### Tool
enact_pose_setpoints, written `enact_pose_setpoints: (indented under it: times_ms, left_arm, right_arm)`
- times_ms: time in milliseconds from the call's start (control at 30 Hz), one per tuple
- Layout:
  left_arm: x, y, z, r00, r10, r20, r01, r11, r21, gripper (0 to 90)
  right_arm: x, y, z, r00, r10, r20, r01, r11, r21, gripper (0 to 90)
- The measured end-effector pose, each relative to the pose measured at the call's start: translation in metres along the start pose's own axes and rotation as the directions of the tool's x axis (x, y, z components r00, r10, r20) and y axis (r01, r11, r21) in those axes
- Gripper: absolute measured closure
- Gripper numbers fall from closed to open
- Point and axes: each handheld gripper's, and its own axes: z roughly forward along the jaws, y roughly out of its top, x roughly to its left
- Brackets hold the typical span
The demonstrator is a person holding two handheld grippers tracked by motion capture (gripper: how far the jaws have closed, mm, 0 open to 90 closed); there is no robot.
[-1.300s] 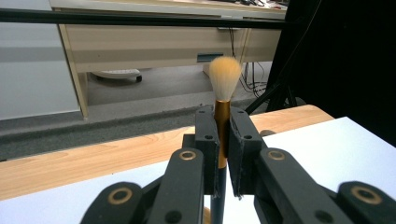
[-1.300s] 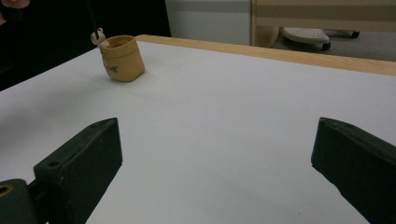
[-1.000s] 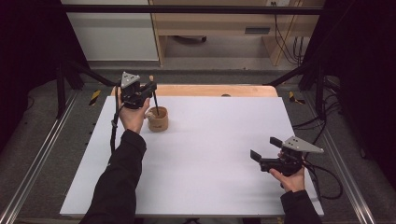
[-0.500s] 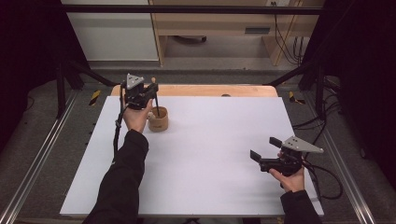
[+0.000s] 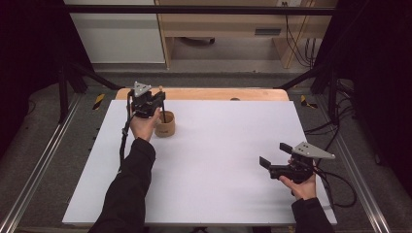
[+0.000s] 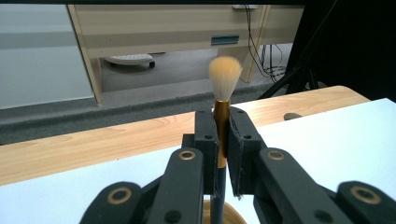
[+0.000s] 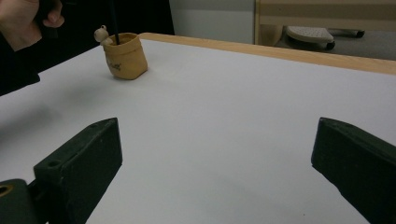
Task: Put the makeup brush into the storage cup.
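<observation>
Left gripper point(image 6: 219, 154) jaws clamp the brush point(image 6: 222, 116) at its ferrule above the cup point(image 5: 165, 124), table's 11 o'clock: light, stiff handle, soft bristles. Right gripper point(image 5: 276, 161) jaws apart.

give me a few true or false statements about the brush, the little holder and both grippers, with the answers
1. The left gripper is shut on the dark-handled brush with a pale bristle tip. True.
2. The brush's bristles point down into the small tan cup-shaped holder. False: the bristles point up, the handle end goes down towards the holder.
3. The right gripper is open and holds nothing. True.
4. The holder stands beside the right gripper. False: it stands near the far left of the white table top, by the left gripper.
5. The holder lies tipped on its side. False: it stands upright.
</observation>
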Motion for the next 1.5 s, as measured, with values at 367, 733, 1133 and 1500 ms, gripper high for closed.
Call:
enact_pose_setpoints:
  times_ms: [367, 733, 1133, 1500]
  left_arm:
    - [0.0, -0.01, 0.002, 1.0, 0.008, 0.001, -0.008, 0.9999, 0.011, 83.4]
    - [0.001, -0.025, 0.004, 0.9999, 0.016, 0.003, -0.016, 0.9991, 0.038, 83.4]
    - [-0.002, -0.031, 0.004, 0.9998, 0.018, 0.013, -0.019, 0.9986, 0.049, 80.0]
    - [-0.001, -0.028, -0.014, 0.9994, 0.021, 0.029, -0.022, 0.9991, 0.037, 65.4]
  right_arm:
    - [0.0, 0.0, 0.001, 1.0, -0.006, 0.0, 0.006, 1.0, 0.005, 2.4]
    - [0.0, -0.001, 0.002, 1.0, -0.006, 0.001, 0.006, 1.0, 0.006, 2.4]
    - [0.0, -0.001, 0.001, 1.0, -0.005, 0.001, 0.005, 1.0, 0.004, 2.4]
    - [0.0, 0.0, 0.0, 1.0, -0.005, 0.004, 0.005, 1.0, 0.003, 2.4]
